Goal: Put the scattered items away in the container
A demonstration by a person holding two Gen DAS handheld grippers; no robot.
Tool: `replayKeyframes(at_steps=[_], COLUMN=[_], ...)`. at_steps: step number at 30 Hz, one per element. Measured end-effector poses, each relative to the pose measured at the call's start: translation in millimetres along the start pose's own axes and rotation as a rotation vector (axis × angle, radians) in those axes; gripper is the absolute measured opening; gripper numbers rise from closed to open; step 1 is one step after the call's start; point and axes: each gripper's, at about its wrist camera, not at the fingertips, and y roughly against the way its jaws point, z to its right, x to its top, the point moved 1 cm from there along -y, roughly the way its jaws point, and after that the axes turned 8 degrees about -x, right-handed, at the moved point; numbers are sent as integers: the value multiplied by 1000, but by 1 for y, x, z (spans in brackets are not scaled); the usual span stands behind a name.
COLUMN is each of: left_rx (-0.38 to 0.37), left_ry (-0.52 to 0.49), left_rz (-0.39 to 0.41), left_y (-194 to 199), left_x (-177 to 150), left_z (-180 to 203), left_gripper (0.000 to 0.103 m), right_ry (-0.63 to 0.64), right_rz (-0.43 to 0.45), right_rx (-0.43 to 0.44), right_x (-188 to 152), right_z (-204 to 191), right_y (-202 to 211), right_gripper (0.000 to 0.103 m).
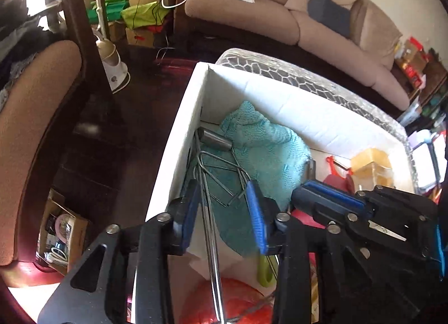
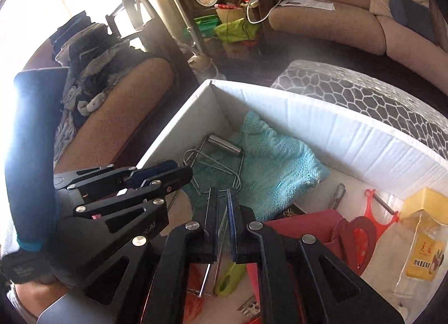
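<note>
Two hand-held grippers reach down side by side into a white cardboard box (image 1: 322,117), the container for the items. The left hand-held gripper (image 1: 224,212) stands with its blue-padded fingers (image 1: 256,212) apart; a long metal rod (image 1: 211,240) of a wire kitchen tool runs up between them, and neither pad visibly presses on it. The right hand-held gripper (image 2: 222,212) has its jaws drawn almost together, with thin metal rods (image 2: 221,229) of the same kind passing between them; whether the pads actually clamp the rods cannot be told. In the right wrist view the left hand-held gripper (image 2: 179,173) appears at the left, carried by a gloved hand (image 2: 30,270) below a dark sleeve (image 2: 30,156). Inside the box lie a crumpled teal cloth (image 1: 266,150), the wire tool's bent loops and shiny steel roller (image 2: 225,146), a red plastic peeler (image 2: 378,217), a yellow-capped clear bottle (image 2: 422,240), a lime-green handle (image 2: 231,276) and a dark red item (image 2: 308,229). An orange mesh-wrapped object (image 1: 238,304) sits at the near end of the box. Behind the box stands a cushion with a hexagon pattern (image 2: 364,94), and beyond that a beige sofa (image 1: 252,13) on the dark floor (image 1: 134,105).
</note>
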Motion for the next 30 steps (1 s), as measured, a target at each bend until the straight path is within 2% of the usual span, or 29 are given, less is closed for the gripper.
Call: replayKeyframes(at_steps=[4, 5, 6, 8, 10, 13, 14, 15, 23, 27, 30], left_rx=[-4, 14, 5, 9, 17, 13, 11, 7, 20, 56, 57], left_ry=[-10, -12, -14, -8, -5, 14, 16, 18, -15, -72, -102], left_rz=[19, 24, 30, 37, 42, 71, 83, 94, 122, 152, 160], left_y=[21, 27, 33, 44, 55, 76, 83, 90, 131, 146, 154], left_x=[-24, -30, -37, -48, -56, -67, -70, -74, -107, -127, -143], left_z=[8, 10, 11, 13, 15, 13, 14, 16, 48, 79, 104], left_gripper=[59, 71, 77, 81, 83, 86, 90, 95, 103, 103, 103], right_ry=[-5, -8, -9, -4, 4, 20, 24, 26, 63, 69, 61], right_rz=[14, 20, 28, 42, 60, 101, 120, 141, 205, 235, 237], right_rx=[0, 8, 10, 4, -3, -30, -27, -30, -109, -119, -128], right_x=[-14, -18, -21, -29, -35, -42, -44, -47, -68, -91, -110], right_z=[8, 9, 10, 9, 5, 1, 0, 0, -6, -1, 8], right_y=[14, 19, 24, 36, 50, 73, 81, 89, 138, 164, 185], right_gripper=[9, 9, 9, 12, 22, 49, 72, 90, 92, 103, 103])
